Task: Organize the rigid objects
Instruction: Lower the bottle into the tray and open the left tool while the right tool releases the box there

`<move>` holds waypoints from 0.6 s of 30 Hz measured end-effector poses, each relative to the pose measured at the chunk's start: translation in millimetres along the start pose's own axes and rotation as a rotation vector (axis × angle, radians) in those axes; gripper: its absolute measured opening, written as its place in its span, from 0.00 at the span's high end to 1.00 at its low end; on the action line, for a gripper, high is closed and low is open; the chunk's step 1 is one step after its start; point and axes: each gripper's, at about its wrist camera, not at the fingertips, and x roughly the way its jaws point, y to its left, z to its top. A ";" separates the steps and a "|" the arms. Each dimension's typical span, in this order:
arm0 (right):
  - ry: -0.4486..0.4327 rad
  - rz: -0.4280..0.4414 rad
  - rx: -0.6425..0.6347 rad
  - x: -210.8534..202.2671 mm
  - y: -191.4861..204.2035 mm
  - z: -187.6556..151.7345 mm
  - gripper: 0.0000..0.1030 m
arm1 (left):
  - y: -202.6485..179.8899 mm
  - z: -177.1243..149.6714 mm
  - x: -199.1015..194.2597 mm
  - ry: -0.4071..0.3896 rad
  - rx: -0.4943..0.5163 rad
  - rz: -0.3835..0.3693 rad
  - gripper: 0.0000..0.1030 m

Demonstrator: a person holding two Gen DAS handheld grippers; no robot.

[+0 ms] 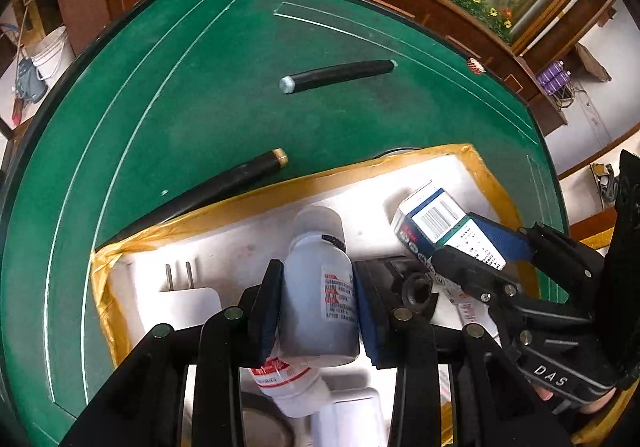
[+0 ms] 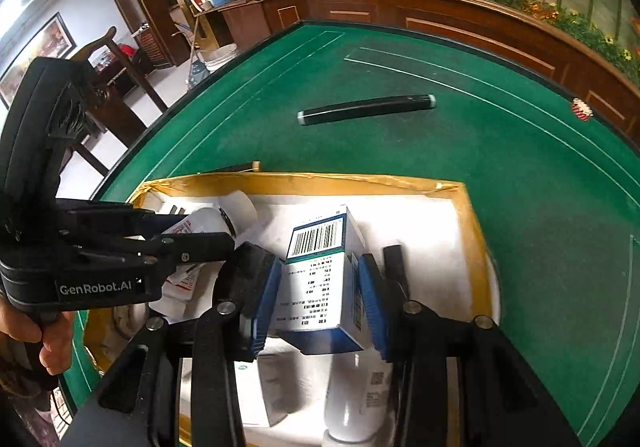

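Observation:
My left gripper is shut on a white pill bottle with a red-printed label, held over the white foam box with yellow-taped rim. My right gripper is shut on a blue and white carton with a barcode, also above the box. Each gripper shows in the other's view: the right one at the right with the carton, the left one at the left with the bottle. On the green felt lie two black sticks.
Inside the box lie a white plug adapter, another white bottle, a black part and a white tube. The green table is ringed by a wooden counter. A small red-white object sits near the far right edge.

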 end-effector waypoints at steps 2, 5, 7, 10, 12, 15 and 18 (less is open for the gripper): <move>0.001 -0.004 0.002 3.1 -0.4 0.2 0.62 | 1.4 0.8 0.9 -0.005 -0.004 0.002 0.65; 0.024 -0.012 0.031 15.5 -8.2 -3.2 0.63 | -2.9 2.1 2.8 -0.012 -0.004 0.028 0.65; 0.040 0.006 0.077 19.8 -16.7 -8.8 0.63 | -5.9 1.4 2.6 -0.017 0.004 0.046 0.65; -0.009 0.028 0.101 3.5 -20.5 -9.9 0.53 | -6.0 -1.1 -0.4 -0.023 -0.001 0.056 0.60; -0.041 0.028 0.092 -9.5 -19.5 -9.4 0.49 | -3.5 -3.1 -7.6 -0.038 -0.027 0.058 0.47; -0.067 0.023 0.097 -28.2 -21.1 -10.5 0.48 | -1.8 -7.4 -22.6 -0.073 -0.048 0.057 0.38; -0.094 0.026 0.138 -48.4 -28.5 -15.4 0.41 | -2.7 -16.5 -40.1 -0.098 -0.057 0.060 0.35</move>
